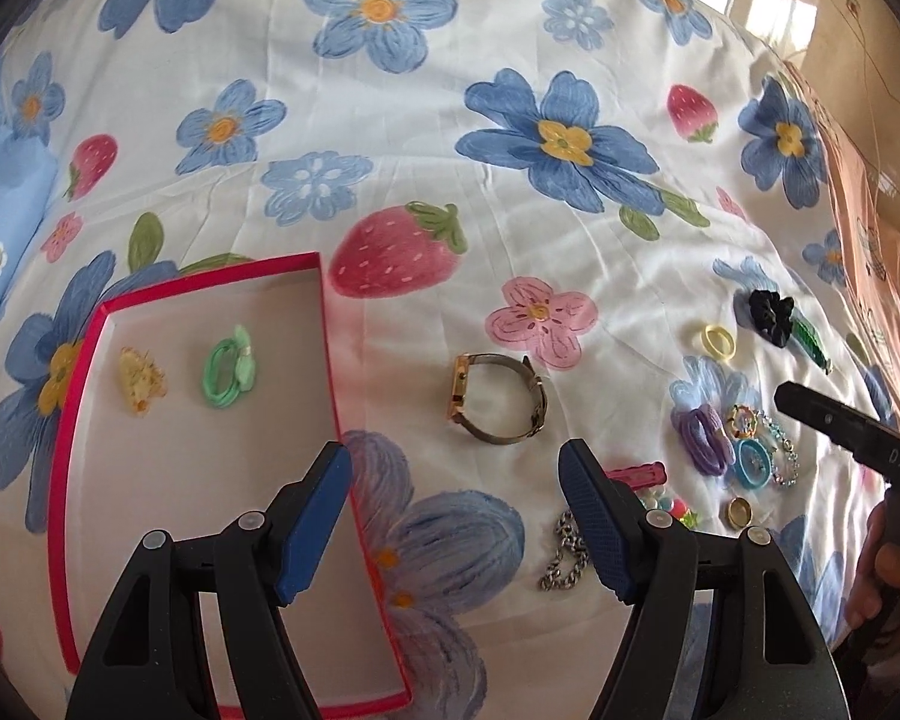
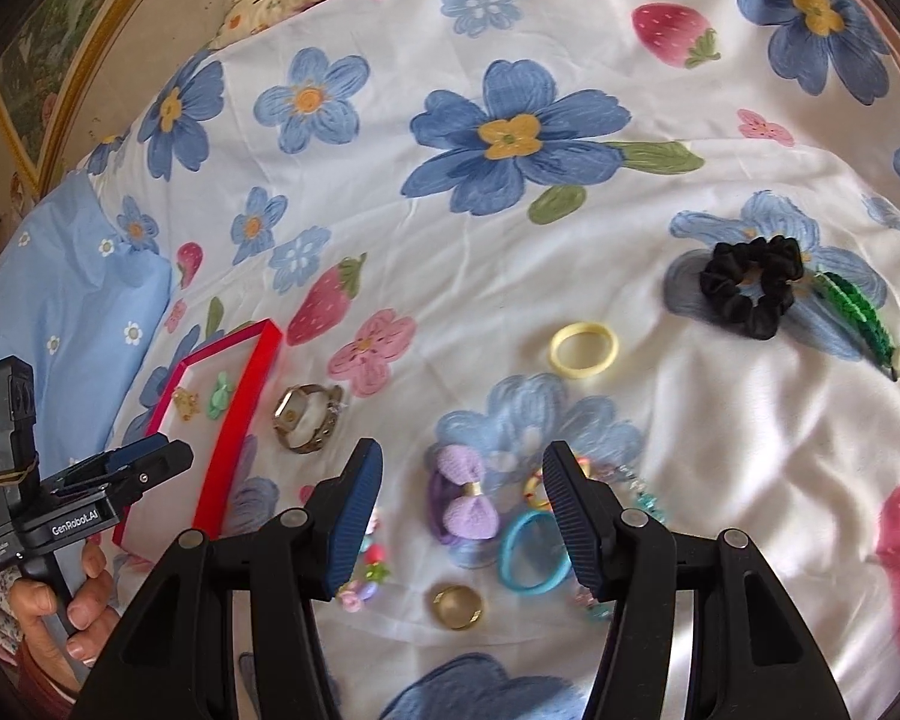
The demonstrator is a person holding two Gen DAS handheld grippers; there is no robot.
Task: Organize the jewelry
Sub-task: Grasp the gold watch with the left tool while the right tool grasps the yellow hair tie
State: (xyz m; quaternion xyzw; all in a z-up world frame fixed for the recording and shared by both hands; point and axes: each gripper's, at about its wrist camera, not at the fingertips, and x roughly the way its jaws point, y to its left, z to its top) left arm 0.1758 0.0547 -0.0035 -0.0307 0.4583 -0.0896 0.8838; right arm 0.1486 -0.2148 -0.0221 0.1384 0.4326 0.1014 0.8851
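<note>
On a flower-and-strawberry bedspread point(image 1: 510, 228) lies the jewelry, most of it not yet sorted: only a yellow claw clip point(image 1: 141, 381) and a green hair tie point(image 1: 228, 367) rest inside the red-rimmed tray point(image 1: 72, 414). Both claws are released and hold nothing; the left gripper point(image 1: 456, 516) hangs over the tray's near edge with its jaws wide apart, and the right gripper point(image 2: 463, 522) hovers with open jaws above the cluster of small pieces. The step in hand looks to be picking the next piece from that cluster, and the purple bow tie point(image 2: 463, 504) sits most squarely between the right fingers. To do it well, I would lower straight down so the pads straddle the bow's narrow middle, closing on the fabric alone and not on the blue hair tie point(image 2: 534, 561) just beside it or the gold ring point(image 2: 457, 606) nearer the camera. The bow is soft, ribbed and lilac, joined to a darker purple elastic loop that will likely dangle when lifted, so a slow rise should keep it from dragging neighbours along. Farther off lie a wristwatch point(image 1: 501, 399) just beside the tray, a silver chain point(image 1: 564, 552), a pale yellow ring band point(image 2: 583, 349), a black scrunchie point(image 2: 750, 285) and a green clip point(image 2: 858, 315) touching it.
</note>
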